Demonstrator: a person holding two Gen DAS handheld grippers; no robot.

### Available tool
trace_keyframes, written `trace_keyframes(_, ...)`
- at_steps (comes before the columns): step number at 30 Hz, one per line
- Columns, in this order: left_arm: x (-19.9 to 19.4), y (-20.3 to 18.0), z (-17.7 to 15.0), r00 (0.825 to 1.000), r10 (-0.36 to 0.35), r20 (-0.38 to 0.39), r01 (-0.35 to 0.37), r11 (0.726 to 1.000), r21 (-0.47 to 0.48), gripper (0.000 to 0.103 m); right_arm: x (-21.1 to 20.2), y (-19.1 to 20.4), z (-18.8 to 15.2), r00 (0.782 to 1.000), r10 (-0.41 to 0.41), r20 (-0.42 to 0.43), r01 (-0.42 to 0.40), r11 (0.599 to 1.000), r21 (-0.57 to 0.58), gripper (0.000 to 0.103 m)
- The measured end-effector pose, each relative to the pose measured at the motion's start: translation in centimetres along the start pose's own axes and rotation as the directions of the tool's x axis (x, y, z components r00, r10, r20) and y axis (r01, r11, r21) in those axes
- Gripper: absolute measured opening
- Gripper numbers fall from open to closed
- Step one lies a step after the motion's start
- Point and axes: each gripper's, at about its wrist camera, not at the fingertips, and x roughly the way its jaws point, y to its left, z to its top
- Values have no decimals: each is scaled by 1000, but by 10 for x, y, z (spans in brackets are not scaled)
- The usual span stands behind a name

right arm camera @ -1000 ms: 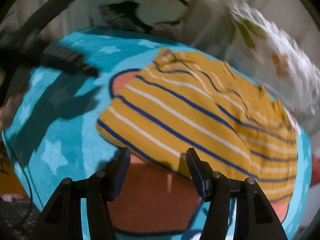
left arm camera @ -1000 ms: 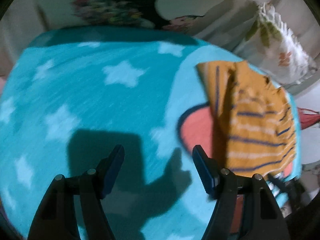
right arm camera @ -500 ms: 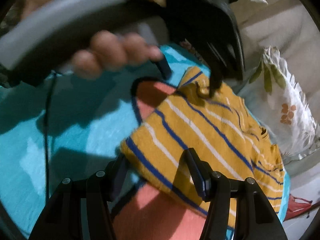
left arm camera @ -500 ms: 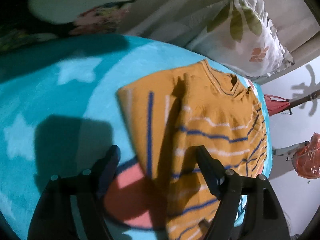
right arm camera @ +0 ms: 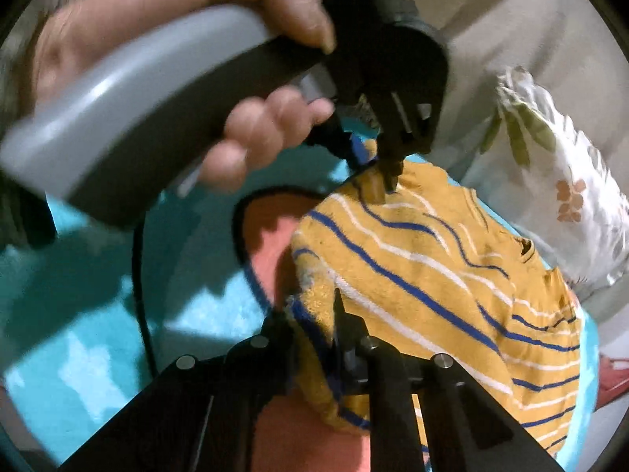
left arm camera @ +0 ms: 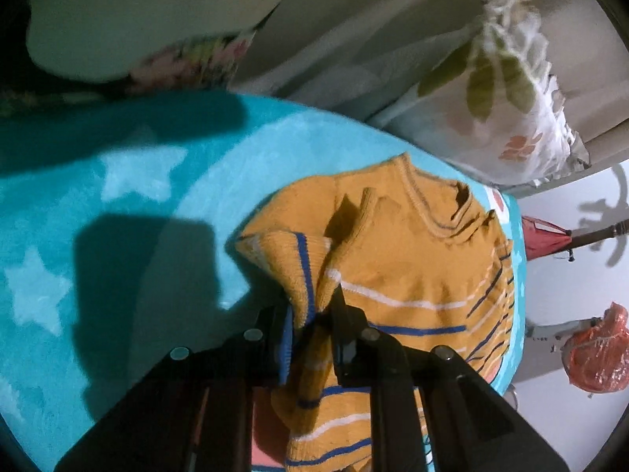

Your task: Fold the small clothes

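Note:
A small mustard-yellow knit sweater with blue and white stripes lies on a turquoise star-print blanket. My left gripper is shut on the sweater's left edge, pinching a raised fold of the fabric. My right gripper is shut on the sweater's near hem corner. In the right wrist view the left gripper shows at the sweater's far edge, held by a hand, its jaws closed on cloth.
A white floral pillow lies behind the blanket, also in the right wrist view. A pink patch of the blanket print lies beside the sweater. A black cable crosses the blanket. Red bags sit on the floor at right.
Both grippers were open near the sweater's edges; now both have shut on the fabric. The left gripper's pinched edge has lifted into a fold.

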Motion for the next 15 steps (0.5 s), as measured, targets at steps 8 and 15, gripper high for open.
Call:
trace_keyframes(8, -35, -71, 3, 992, 73, 105, -72, 997, -10, 15, -49, -65, -4, 986, 107, 126, -116, 991, 64, 13)
trace_keyframes(15, 7, -217, 16, 992, 32, 122, -48, 990, 131, 15, -92, -182, -50, 981, 26, 192, -66, 976, 206, 13)
